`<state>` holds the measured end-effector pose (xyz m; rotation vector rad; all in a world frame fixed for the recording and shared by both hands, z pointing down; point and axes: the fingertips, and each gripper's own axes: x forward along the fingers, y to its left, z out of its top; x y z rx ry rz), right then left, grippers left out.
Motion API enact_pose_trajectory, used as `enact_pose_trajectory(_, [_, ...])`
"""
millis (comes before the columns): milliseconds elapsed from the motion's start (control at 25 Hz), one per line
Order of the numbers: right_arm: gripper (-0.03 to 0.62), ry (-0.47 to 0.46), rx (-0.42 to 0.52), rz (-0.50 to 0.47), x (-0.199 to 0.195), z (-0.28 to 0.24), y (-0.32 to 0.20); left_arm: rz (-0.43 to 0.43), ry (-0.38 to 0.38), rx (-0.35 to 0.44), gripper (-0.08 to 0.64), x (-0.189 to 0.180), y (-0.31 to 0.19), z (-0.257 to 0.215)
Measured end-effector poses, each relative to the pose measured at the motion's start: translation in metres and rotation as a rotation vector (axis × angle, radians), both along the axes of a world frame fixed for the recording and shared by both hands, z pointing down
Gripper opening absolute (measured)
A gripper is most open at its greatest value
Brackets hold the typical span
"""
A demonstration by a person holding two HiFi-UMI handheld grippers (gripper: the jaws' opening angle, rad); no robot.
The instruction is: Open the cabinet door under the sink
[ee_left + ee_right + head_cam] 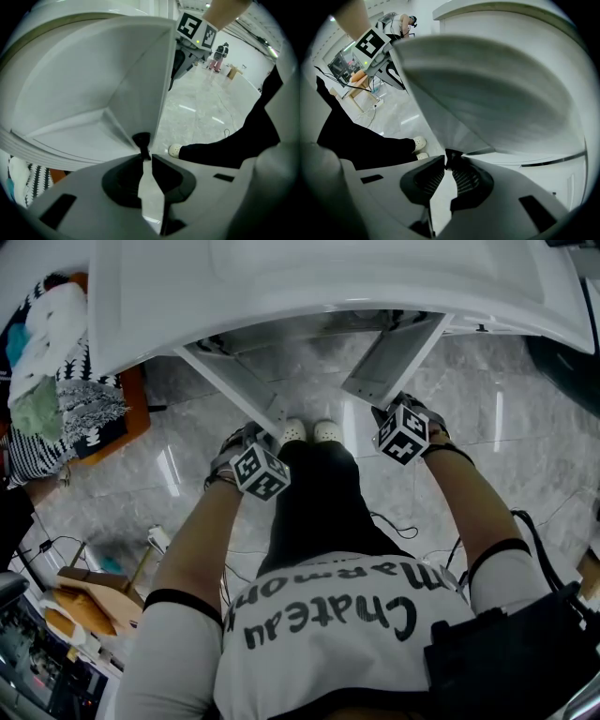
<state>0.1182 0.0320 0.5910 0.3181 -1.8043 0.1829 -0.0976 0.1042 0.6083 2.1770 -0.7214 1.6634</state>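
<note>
Under the white sink counter [328, 277] two white cabinet doors stand swung out toward me. The left door [225, 385] carries a small black knob [141, 139], and my left gripper [146, 157] is shut on that knob's stem. The right door [392, 357] fills the right gripper view as a white panel [497, 93]. Its dark knob [452, 155] sits pinched between the ribbed pads of my right gripper [449, 165]. In the head view both marker cubes, the left one [261, 472] and the right one [403, 434], hang just in front of the door edges.
The person's black trouser legs and white shoes [309, 432] stand between the two doors on the grey marble floor [525, 437]. A seat piled with patterned cloth [56, 381] is at the left. Cables [56, 545] and a small wooden table [89, 592] lie at the lower left.
</note>
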Motion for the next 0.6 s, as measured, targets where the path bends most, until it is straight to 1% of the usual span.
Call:
enact_pose_trajectory(400, [0.043,0.038,-0.005,-0.002,0.015,0.003,0.008,-0.004,-0.073,-0.027,0.044,-0.047,0.032,0.003])
enact_pose_trajectory(600, [0.044,0.042,-0.003,0.006,0.021,0.004,0.010,0.002,-0.097,-0.032,0.044,-0.062,0.039,0.004])
